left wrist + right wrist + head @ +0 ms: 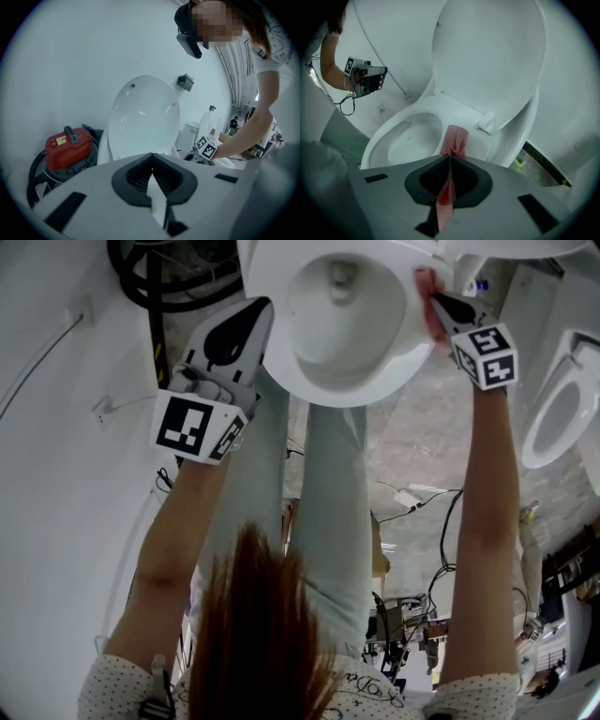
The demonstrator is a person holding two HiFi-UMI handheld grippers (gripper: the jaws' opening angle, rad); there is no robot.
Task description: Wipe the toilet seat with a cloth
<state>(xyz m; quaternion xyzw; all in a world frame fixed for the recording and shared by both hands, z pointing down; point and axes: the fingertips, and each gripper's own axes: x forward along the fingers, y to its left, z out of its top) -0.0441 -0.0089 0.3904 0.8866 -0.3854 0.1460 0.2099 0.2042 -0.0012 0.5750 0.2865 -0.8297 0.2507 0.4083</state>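
- Setting: white wall [56, 381], grey speckled floor [422, 437]. 1 white toilet has its lid [487, 56] raised. A 2nd toilet [562, 409] stands to its right.
- A red vacuum cleaner [68, 147] sits against the wall, left of the toilet.
- Toilet seat [459, 112] is down, white, ringing the open bowl.
- Cloth [453, 139]: red-pink and bunched. Its free end lies on the right rear part of the seat, just in front of the hinge block.
- Right gripper [450, 157]: jaws clenched on the cloth, which runs back between them as a narrow strip. The tip points down at the seat.
- Left gripper [151, 157]: jaws closed tip to tip, with nothing clearly gripped between them. It is held at the bowl's left side. The right gripper view shows it up in the air, apart from the toilet.
- Both of the person's arms are stretched forward over the bowl.
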